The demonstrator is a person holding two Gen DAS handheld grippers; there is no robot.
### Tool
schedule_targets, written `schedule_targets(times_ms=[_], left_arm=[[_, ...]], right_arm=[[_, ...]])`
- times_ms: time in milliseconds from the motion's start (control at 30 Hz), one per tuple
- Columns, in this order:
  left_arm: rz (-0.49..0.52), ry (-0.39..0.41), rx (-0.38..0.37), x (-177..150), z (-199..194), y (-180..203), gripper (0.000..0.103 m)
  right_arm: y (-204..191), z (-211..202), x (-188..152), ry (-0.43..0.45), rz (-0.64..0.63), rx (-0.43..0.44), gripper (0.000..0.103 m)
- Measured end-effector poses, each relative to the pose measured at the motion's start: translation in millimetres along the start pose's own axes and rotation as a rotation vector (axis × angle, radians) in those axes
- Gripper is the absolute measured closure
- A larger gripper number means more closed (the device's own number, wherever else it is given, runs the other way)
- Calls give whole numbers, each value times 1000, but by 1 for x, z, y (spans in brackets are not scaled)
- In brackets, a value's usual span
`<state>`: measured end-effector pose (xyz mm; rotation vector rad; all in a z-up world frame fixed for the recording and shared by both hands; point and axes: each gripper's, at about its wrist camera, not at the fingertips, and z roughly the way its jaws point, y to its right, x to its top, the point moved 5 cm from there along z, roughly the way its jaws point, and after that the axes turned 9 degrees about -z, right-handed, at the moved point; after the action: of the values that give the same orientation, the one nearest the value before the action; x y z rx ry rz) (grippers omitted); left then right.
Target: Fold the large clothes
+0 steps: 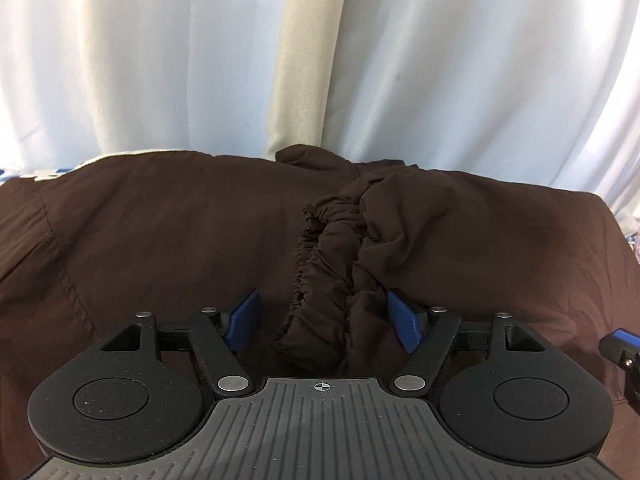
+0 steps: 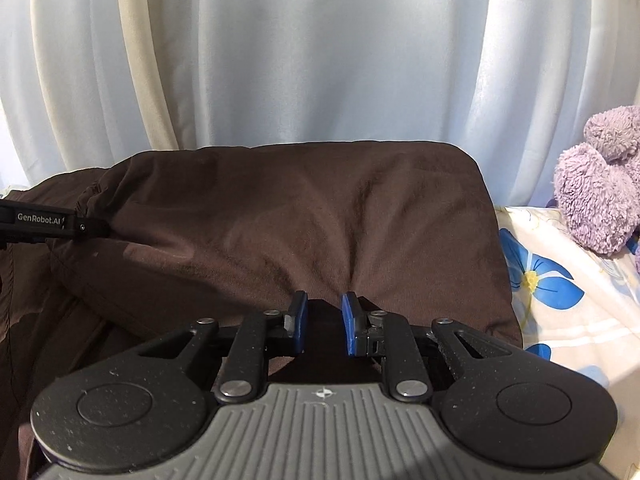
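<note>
A large dark brown garment lies spread across the bed, and it also fills the right wrist view. Its gathered elastic cuff runs toward me between the blue pads of my left gripper, whose jaws stand wide open around the cuff's end without closing on it. My right gripper has its jaws narrowly apart, with a fold of the brown fabric between the pads. The left gripper's black body shows at the left edge of the right wrist view.
White curtains hang behind the bed. A floral sheet with blue flowers lies to the right of the garment. A purple plush toy sits on it at the far right.
</note>
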<state>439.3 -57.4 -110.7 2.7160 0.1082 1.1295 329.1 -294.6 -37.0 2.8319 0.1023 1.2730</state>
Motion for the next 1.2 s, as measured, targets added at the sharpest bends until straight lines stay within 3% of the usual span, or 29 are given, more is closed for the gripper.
schedule_targets(times_ms=[167,333,633,833,900,967,1067,1133,1200], left_arm=[[5,-5,11,0,-2,0,25],[16,-6,16,1,-2,-1,22],[18,-14,69,2,0,-11,3],[-54,-44,65,5,-17,-20,3],[-120,-69,7,3,-35,-28,3],[-233,-113,-104,1,-59,-42,3],[-413,-92,-229,2,-110,-83,3],[-527,-11,-239,4,-146,-127,2],[-635,81,-185,5,-176,-181,2]], right_arm=[[-8,-5,11,-44,-3,-37,84],[-26,-13,17,-29,3,17,84],[-38,1,8,-38,-70,-33,84],[-44,4,8,-38,-122,-62,84],[-42,4,9,-42,-117,-48,84],[-35,5,12,-58,-93,-10,83],[-17,-1,20,-106,28,20,82],[-8,-19,21,-92,117,46,66],[-6,-45,15,-48,211,145,61]])
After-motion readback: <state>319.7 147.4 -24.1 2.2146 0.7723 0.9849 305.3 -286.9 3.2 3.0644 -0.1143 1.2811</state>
